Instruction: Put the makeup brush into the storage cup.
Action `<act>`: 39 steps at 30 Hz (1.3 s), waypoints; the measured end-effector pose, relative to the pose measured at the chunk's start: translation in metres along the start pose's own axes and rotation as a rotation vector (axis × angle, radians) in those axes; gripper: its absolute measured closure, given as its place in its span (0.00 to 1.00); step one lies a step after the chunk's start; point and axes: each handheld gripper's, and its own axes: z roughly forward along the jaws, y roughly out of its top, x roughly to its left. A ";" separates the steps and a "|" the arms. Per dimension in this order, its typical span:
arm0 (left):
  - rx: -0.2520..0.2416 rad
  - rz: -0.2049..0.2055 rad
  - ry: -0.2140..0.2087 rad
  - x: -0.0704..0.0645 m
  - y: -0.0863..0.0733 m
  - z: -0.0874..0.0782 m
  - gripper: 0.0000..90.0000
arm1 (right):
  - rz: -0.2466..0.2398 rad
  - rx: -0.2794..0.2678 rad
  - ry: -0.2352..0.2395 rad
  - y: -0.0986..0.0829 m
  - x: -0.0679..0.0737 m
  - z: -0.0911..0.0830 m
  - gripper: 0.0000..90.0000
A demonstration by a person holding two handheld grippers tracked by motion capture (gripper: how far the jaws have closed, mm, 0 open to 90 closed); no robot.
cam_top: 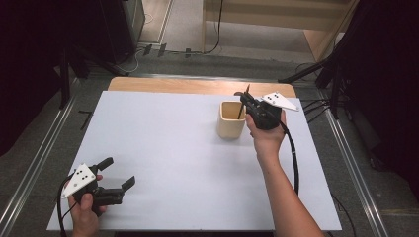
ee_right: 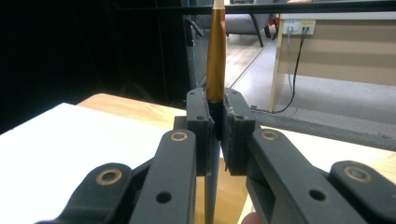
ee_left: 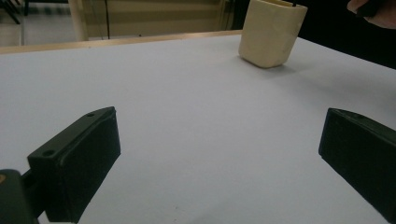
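While left tongs (cam_top: 118, 173) gape, right tongs (ee_right: 215, 126) pinch slim brass-toned pen (ee_right: 216, 56) w/ cream cup (cam_top: 232, 119) below

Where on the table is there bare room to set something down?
Most of the white sheet is bare: the whole stretch between the left gripper and the cup, plus the far left corner. It is crowded only at the cup, where the right gripper holds a stick over it.

A cup (cam_top: 231, 120) stands at the table's (cam_top: 173, 148) far right; the right gripper (cam_top: 245, 101) holds a brush (ee_right: 215, 56) over it, the left gripper (cam_top: 117, 174) near-left.
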 end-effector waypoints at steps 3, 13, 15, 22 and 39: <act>0.002 0.002 -0.001 -0.001 0.000 0.000 0.00 | 0.011 0.014 -0.010 -0.006 -0.002 0.002 0.93; 0.007 0.004 -0.003 -0.001 0.000 0.001 0.00 | -0.016 0.081 -0.024 -0.030 -0.003 0.009 0.93; 0.008 0.004 -0.004 -0.001 0.000 0.002 0.00 | -0.031 0.090 -0.025 -0.033 -0.002 0.010 0.93; 0.008 0.002 -0.005 -0.002 0.000 0.002 0.00 | -0.079 0.117 -0.034 -0.038 0.004 0.015 0.93; 0.008 0.000 -0.008 -0.001 0.000 0.002 0.00 | 0.021 -0.003 0.010 -0.038 -0.007 -0.019 0.11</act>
